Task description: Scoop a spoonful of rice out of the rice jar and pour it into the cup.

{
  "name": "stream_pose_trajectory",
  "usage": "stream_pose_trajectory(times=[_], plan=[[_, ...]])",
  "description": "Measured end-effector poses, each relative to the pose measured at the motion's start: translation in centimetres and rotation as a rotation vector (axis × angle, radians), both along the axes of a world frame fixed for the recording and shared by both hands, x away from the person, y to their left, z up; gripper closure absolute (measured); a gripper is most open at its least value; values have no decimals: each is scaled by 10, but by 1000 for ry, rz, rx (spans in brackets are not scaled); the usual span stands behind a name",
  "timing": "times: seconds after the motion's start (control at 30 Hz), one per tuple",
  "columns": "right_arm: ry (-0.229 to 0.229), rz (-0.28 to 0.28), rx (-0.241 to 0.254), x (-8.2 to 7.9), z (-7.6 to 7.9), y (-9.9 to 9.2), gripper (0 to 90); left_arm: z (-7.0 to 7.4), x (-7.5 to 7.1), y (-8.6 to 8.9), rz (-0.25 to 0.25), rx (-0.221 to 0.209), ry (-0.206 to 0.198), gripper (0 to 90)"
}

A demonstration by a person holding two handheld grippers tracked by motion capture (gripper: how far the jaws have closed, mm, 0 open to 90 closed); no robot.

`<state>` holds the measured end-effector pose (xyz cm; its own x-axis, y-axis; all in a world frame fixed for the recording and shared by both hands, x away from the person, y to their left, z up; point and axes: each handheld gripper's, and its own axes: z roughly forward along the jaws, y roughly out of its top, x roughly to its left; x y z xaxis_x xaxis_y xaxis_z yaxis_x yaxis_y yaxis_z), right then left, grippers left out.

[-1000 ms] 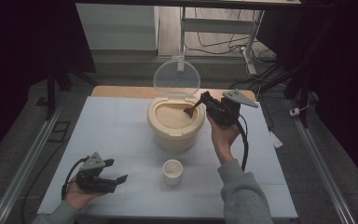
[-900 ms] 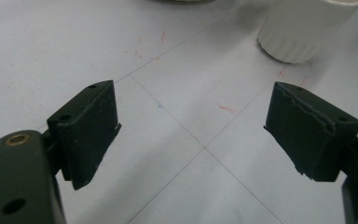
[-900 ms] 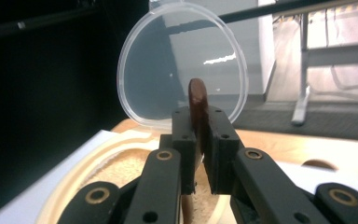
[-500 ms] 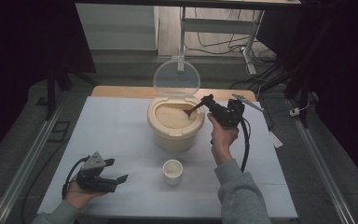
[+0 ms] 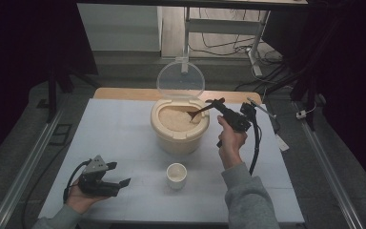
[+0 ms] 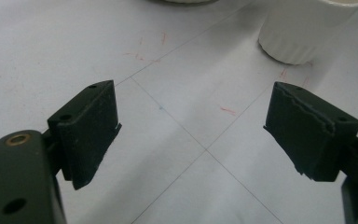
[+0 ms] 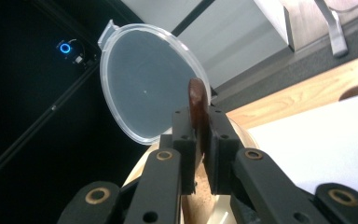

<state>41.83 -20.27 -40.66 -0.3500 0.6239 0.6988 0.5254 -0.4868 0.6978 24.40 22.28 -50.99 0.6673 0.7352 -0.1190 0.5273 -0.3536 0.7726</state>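
A cream tub of rice (image 5: 178,136) stands mid-table, its clear lid (image 5: 180,80) hinged up behind it. My right gripper (image 5: 218,103) hovers at the tub's right rim, shut on the handle of a brown spoon (image 5: 201,111) whose bowl dips into the rice. In the right gripper view the jaws (image 7: 199,128) clamp the spoon handle (image 7: 196,99), with the lid (image 7: 144,88) behind. A small white cup (image 5: 177,174) sits in front of the tub. My left gripper (image 5: 118,173) rests at the front left, open and holding nothing (image 6: 191,126), with the cup (image 6: 303,28) ahead of it.
The white table top (image 5: 119,129) has a wooden strip (image 5: 124,93) along its far edge. Metal rails (image 5: 33,157) run down both sides. A metal stand and cables (image 5: 257,52) lie on the floor beyond the table.
My right hand has sunk slightly and shifted a little, lowering the spoon's bowl into the rice. The left gripper has stayed put.
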Motion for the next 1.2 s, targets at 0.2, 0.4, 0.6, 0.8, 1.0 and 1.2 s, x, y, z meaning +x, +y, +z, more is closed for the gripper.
stream_pose_trajectory(times=[0.2,0.4,0.6,0.8,1.0,1.2], plan=[[44,-11,61,2,-1,-4,837,0,0,0,0,0,-1,174],[68,-6,110,1,0,-10,837,0,0,0,-1,3,-3,175],[75,-5,137,0,1,-14,837,0,0,0,-2,7,-6,177],[106,12,167,0,0,-19,837,0,0,-1,-3,18,-13,177],[105,19,189,-1,2,-21,836,1,0,-1,-3,21,-15,178],[95,29,199,-3,8,-23,837,0,0,-1,-3,23,-16,178]])
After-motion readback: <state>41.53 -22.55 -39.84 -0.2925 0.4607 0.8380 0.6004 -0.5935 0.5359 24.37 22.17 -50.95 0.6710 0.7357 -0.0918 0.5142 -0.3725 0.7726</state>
